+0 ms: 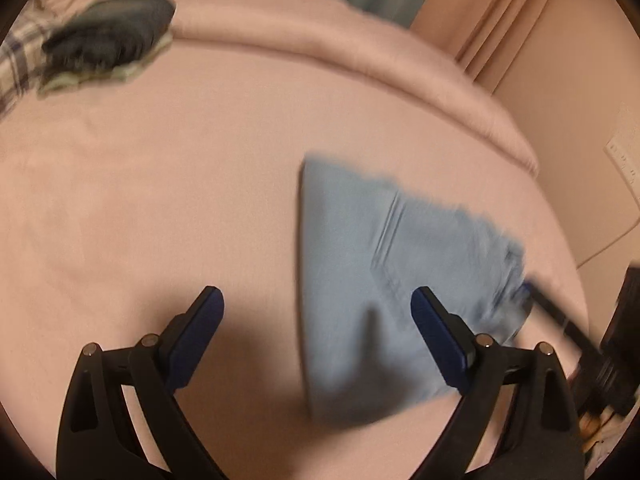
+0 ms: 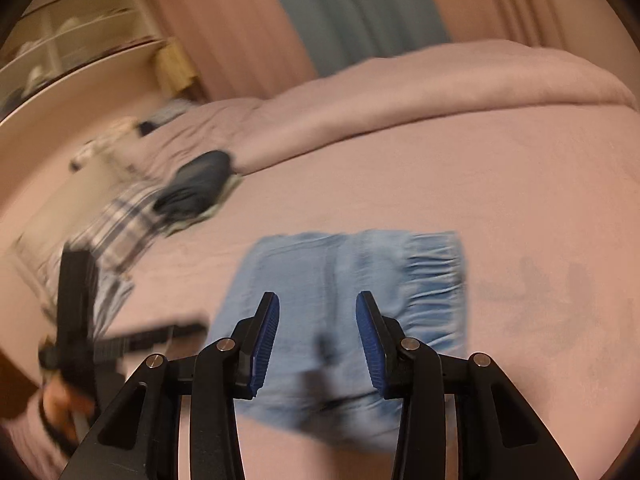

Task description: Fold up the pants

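Across the broad pink bed (image 2: 520, 184), which carries everything here, a thick duvet (image 2: 400, 92) of the same colour is bunched along the far edge, probably pushed back to leave a flat working area. Nearer the left edge of the bed lies a heap of other clothes: a plaid garment (image 2: 120, 220) with a dark garment (image 2: 196, 184) on top, well apart from the work, presumably waiting their turn or already dealt with. On the open middle of the sheet, toward the near edge, lie the light blue pants (image 2: 344, 280), already doubled into a compact rectangle with the gathered elastic waistband (image 2: 436, 276) on the right side in the right wrist view; they rest flat and nothing holds them, which suggests that the folding is largely done or that one more fold is being lined up. Over them hangs the right gripper (image 2: 317, 340), its jaws part open with nothing between the blue pads, aimed at the near half of the folded cloth, likely to press or take an edge. Beside the left edge of the pants hovers the left gripper (image 1: 318, 340), spread wide and empty, its right finger above the cloth and its left above bare sheet, so it seems to be clear of the garment rather than gripping it
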`<state>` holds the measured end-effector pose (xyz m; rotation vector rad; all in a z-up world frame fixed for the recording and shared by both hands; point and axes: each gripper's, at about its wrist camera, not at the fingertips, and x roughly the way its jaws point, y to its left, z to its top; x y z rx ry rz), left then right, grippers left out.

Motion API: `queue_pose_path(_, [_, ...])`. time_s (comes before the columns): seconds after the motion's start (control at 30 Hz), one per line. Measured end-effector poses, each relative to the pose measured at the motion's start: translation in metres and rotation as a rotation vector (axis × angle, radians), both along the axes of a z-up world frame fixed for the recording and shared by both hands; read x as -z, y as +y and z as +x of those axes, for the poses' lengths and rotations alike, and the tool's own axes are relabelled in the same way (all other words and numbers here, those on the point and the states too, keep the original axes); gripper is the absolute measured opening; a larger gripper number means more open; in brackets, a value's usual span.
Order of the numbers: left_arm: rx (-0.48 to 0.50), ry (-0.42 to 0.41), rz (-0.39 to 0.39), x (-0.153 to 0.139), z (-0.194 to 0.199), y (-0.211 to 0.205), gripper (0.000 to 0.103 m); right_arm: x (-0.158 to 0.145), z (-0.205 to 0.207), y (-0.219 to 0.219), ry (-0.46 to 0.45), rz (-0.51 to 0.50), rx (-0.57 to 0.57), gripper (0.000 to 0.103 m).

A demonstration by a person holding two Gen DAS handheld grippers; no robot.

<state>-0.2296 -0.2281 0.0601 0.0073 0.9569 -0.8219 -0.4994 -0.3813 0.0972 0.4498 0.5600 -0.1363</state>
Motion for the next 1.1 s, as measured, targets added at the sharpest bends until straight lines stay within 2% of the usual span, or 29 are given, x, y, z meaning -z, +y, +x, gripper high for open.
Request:
queue_pose_path(0.17, [0.072,-0.039,-0.060,-0.022,0.006,-0.036,0.094,0.018,0.007,0.020,0.059,-0.004,-0.067,0.041])
queue_pose_path(0.37, [0.085,-0.041,0.001,-0.012,0.023,-0.071,0.094,0.035,0.012,0.022,0.124,0.015,-0.081,0.041])
queue_pose_path(0.4, [0.102,-0.031,0.020,-0.008,0.025,-0.079,0.093,0.038,0.015,0.022,0.138,0.027,-0.084,0.041])
queue_pose_path(0.47, [0.118,0.015,0.065,0.005,0.031,-0.089,0.085,0.044,0.018,0.019,0.150,0.053,-0.083,0.041])
queue_pose_path(0.53, [0.125,0.050,0.119,0.019,0.034,-0.099,0.085,0.045,0.019,0.018,0.156,0.068,-0.083,0.041])
queue_pose_path(0.6, [0.123,0.061,0.124,0.023,0.036,-0.101,0.085,0.044,0.019,0.017,0.158,0.069,-0.088,0.041])
queue_pose_path(0.7, [0.122,0.083,0.109,0.027,0.041,-0.097,0.089,0.044,0.020,0.015,0.158,0.080,-0.088,0.041])
queue_pose_path(0.8, [0.088,0.089,0.088,0.027,0.045,-0.085,0.089,0.042,0.022,0.016,0.175,0.078,-0.087,0.041])
queue_pose_path(0.93, [0.028,0.134,0.029,0.023,0.051,-0.051,0.087,0.033,0.024,0.011,0.196,0.122,-0.077,0.042])
queue_pose_path(1.0, [0.026,0.143,0.010,0.023,0.048,-0.032,0.087,0.024,0.020,0.008,0.180,0.152,-0.073,0.046])
queue_pose_path(1.1, [0.033,0.183,-0.004,0.026,0.038,-0.008,0.086,0.018,0.017,0.004,0.135,0.159,-0.076,0.046])
